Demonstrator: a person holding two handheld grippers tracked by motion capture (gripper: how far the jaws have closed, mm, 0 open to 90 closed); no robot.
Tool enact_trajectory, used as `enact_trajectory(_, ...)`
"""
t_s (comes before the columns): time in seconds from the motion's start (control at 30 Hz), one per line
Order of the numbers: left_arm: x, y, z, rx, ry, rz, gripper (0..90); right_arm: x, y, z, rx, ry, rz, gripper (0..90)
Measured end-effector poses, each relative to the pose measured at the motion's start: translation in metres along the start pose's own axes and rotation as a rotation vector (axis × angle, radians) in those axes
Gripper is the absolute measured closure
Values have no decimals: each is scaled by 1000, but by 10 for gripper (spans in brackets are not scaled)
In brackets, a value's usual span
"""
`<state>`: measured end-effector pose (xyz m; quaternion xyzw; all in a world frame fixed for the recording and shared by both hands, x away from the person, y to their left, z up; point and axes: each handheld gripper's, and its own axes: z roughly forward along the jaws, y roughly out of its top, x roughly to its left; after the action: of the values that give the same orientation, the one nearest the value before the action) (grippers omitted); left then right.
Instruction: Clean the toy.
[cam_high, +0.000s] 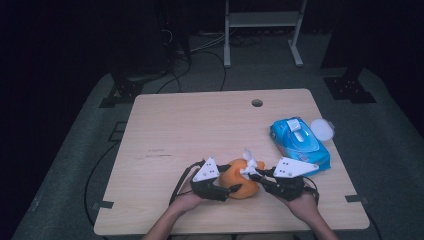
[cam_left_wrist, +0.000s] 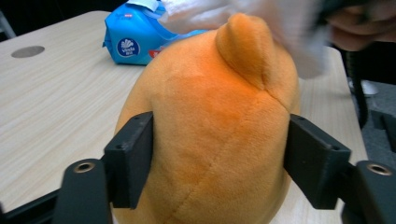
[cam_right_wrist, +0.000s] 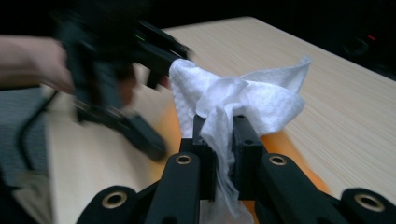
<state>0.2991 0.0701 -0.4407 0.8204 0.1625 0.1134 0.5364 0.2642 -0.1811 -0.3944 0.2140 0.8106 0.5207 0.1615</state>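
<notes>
Pinching a soft orange plush toy (cam_left_wrist: 210, 140), the left gripper (cam_high: 220, 187) steadies it on the desk (cam_high: 200, 130); the right gripper (cam_right_wrist: 223, 140) has its jaws pressed on a crumpled white wipe (cam_right_wrist: 238, 100).

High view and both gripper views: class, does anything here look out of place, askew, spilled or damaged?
Little stands out. The wipes pack lies open, its round white lid beside it near the table edge. The orange plush toy is squeezed between the left gripper pads, and the right gripper pinches a crumpled white wipe. No spill or damage shows.

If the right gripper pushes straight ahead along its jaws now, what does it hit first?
Most likely the orange plush toy: the right gripper, shut on the white wipe, points at it, so the wipe would press into the plush first. Depth is hard to judge.
</notes>
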Motion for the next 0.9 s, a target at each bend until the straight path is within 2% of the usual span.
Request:
enact_trajectory(0.07, -1, 1, 0, -7, 14, -8, 343, 7, 4, 4, -3, 31, -21, 817)
enact_trajectory(0.13, 2, 0, -2, -16, 9, -29, 365, 8, 3, 7, 19, 10, -47, 818)
enact_trajectory(0.23, 6, -1, -7, -48, 6, -58, 399, -7, -5, 5, 21, -13, -1, 820)
enact_trajectory(0.33, 10, 1, -11, -70, 26, -60, 415, -17, -11, -1, 30, -64, 31, 820)
enact_trajectory(0.43, 10, 8, -15, -97, 82, -35, 421, -17, -9, 0, 16, -72, 45, 820)
enact_trajectory(0.47, 9, 11, -17, -98, 109, -13, 422, -16, -7, 3, 14, -71, 39, 820)
enact_trajectory(0.53, 8, 12, -18, -75, 162, 32, 420, -14, -5, 11, 20, -72, 34, 820)
enact_trajectory(0.57, 8, 11, -17, -46, 170, 40, 415, -15, -6, 15, 28, -72, 32, 820)
enact_trajectory(0.6, 8, 8, -15, -13, 166, 45, 404, -16, -7, 19, 44, -70, 38, 820)
enact_trajectory(0.67, 8, 4, -14, -10, 132, 42, 391, -21, -14, 22, 67, -72, 52, 820)
enact_trajectory(0.73, 5, 5, -15, 16, 106, 67, 372, -24, -16, 18, 69, -83, 67, 819)
enact_trajectory(0.8, -1, 7, -15, 53, 87, 98, 359, -28, -14, 12, 34, -99, 98, 820)
enact_trajectory(0.87, -6, 8, -16, 76, 46, 115, 350, -30, -12, 8, 16, -101, 114, 819)
enact_trajectory(0.9, -7, 9, -16, 86, 10, 114, 351, -30, -12, 9, 16, -96, 116, 819)
